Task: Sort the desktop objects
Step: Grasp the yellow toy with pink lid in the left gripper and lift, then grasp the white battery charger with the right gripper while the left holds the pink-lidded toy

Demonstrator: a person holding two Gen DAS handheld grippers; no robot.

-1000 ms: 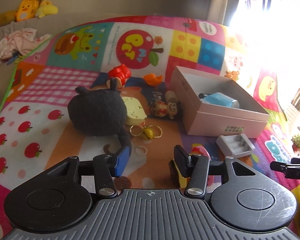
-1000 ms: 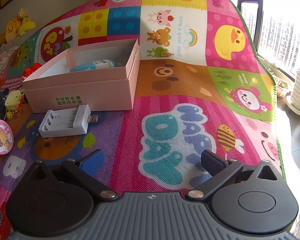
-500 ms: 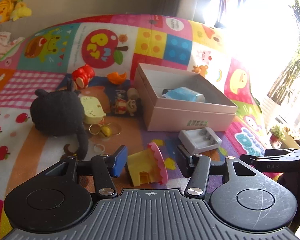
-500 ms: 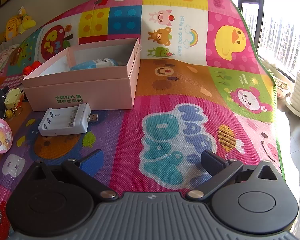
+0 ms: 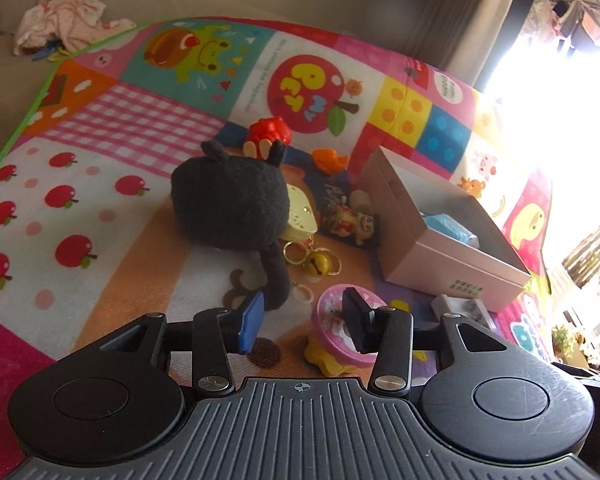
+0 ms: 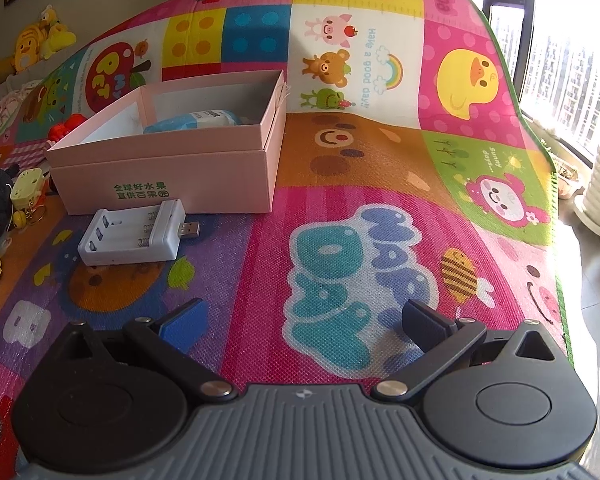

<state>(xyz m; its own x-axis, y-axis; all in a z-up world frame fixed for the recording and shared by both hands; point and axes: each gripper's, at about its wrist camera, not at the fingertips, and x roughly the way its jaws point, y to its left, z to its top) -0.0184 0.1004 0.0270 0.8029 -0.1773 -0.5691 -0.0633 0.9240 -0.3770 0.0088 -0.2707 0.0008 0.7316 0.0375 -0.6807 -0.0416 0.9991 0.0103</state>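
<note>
A: What does the left wrist view show?

B: The left gripper (image 5: 302,320) sits at lower centre with its jaws partly apart and nothing between them. A pink-lidded yellow toy (image 5: 340,340) stands on the play mat (image 5: 100,184) just behind the right finger, at lower centre-right. Whether that finger touches it I cannot tell.

A: What else needs sorting?

B: A loose cluster at mid frame: a black plush toy (image 5: 228,204), a pale yellow case (image 5: 300,218) tucked against it, a bell keyring (image 5: 316,264), a small figurine (image 5: 348,220), a red toy (image 5: 269,134) and an orange piece (image 5: 329,160) further up. All lie just left of the open pink box (image 5: 452,256), probably so each is a short carry away.

A: Is the box in use?

B: Yes. In the right wrist view the pink box (image 6: 168,168) sits at upper left with a blue packet (image 6: 192,120) inside. A white battery charger (image 6: 132,232) lies on the mat just in front of it, not yet boxed.

A: And the other gripper?

B: The right gripper (image 6: 302,320) hangs over bare mat at the bottom of its view, jaws spread wide, holding nothing. It looks parked clear of the clutter, leaving the left side to work.
</note>
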